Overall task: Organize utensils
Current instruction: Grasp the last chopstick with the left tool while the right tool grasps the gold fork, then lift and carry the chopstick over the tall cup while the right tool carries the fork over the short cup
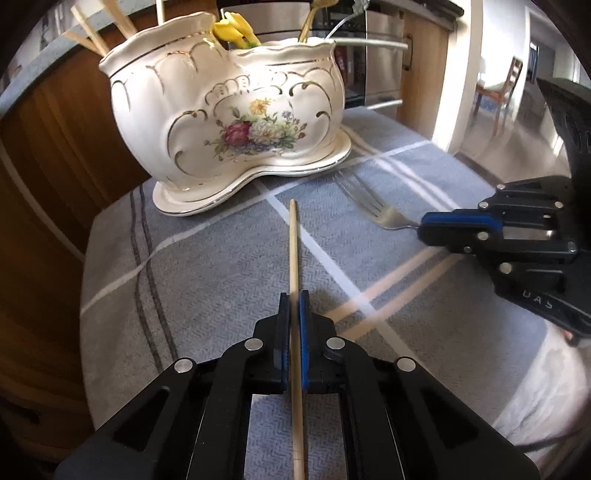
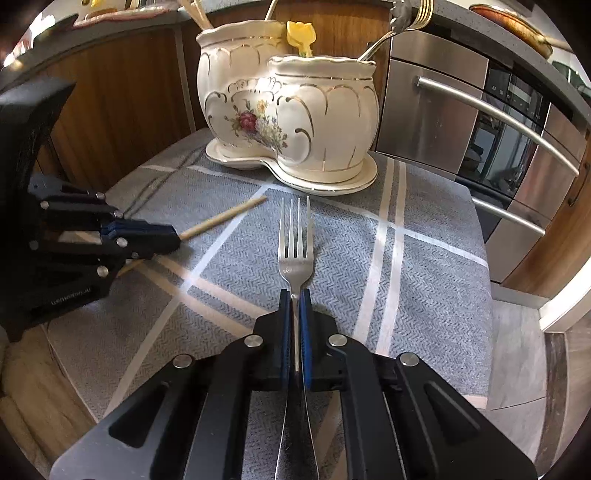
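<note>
Left tongs (image 1: 294,295) pinching a single wooden chopstick (image 1: 293,240) between blue pads, the stick running straight forward along the fingers with its tip pointing toward the base of the ceramic utensil holder (image 1: 229,110). Right tongs (image 2: 295,295) pressed onto the neck of a steel fork (image 2: 295,236), tines forward, aimed at the same holder; the handle passes back under the fingers. Both utensils sit low over a grey cloth (image 2: 424,258) with pale crossing stripes that covers the counter (whether either one touches the cloth or is lifted just clear, cannot tell). The holder is cream with gold scrollwork and a painted flower spray, two joined compartments on a matching scalloped saucer (image 1: 207,199), standing at the far end of the cloth. From the left wrist view: more chopsticks (image 1: 96,29) stand in the left compartment, a yellow-handled piece (image 1: 236,31) rises near the join between the two, a gold utensil (image 1: 314,18) and a steel one stick up from the right compartment. The two tongs are near each other, left tool visible at the left edge of the right wrist view, right tool at the right edge of the left wrist view. Behind the holder: wood-panelled cabinet, stainless oven front (image 2: 461,122) with bar handles.
</note>
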The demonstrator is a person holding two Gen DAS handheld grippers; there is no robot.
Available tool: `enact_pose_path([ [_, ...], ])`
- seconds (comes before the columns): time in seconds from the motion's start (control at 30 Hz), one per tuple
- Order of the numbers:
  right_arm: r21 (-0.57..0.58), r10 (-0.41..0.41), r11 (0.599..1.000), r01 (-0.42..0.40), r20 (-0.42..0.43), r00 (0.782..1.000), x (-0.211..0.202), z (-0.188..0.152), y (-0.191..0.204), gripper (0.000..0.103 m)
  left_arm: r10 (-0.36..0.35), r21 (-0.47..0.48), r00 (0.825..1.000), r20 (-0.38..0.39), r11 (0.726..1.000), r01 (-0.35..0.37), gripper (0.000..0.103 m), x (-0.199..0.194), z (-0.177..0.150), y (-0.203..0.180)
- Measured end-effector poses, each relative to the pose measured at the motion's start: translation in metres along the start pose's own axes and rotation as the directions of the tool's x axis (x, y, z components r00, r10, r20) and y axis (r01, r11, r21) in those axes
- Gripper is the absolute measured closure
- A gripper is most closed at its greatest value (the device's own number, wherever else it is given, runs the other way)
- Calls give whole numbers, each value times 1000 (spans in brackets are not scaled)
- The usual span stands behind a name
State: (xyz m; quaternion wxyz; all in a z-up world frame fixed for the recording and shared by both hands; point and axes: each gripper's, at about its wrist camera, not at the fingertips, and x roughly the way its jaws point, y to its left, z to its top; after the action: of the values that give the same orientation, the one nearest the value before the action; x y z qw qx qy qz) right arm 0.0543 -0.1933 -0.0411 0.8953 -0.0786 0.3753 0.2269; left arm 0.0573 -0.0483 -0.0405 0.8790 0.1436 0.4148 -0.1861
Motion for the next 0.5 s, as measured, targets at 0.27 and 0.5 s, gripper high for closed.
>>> enact_pose_path([
  [0.27, -22, 34, 999, -30, 236, 971, -44, 7, 11, 98, -30, -6, 965, 262, 999, 33, 98, -54, -6, 6],
  [0.5, -30, 33, 999, -23, 389, 921, -68, 10, 25, 98, -7, -12, 901, 434, 1000, 14, 98, -84, -11, 12],
])
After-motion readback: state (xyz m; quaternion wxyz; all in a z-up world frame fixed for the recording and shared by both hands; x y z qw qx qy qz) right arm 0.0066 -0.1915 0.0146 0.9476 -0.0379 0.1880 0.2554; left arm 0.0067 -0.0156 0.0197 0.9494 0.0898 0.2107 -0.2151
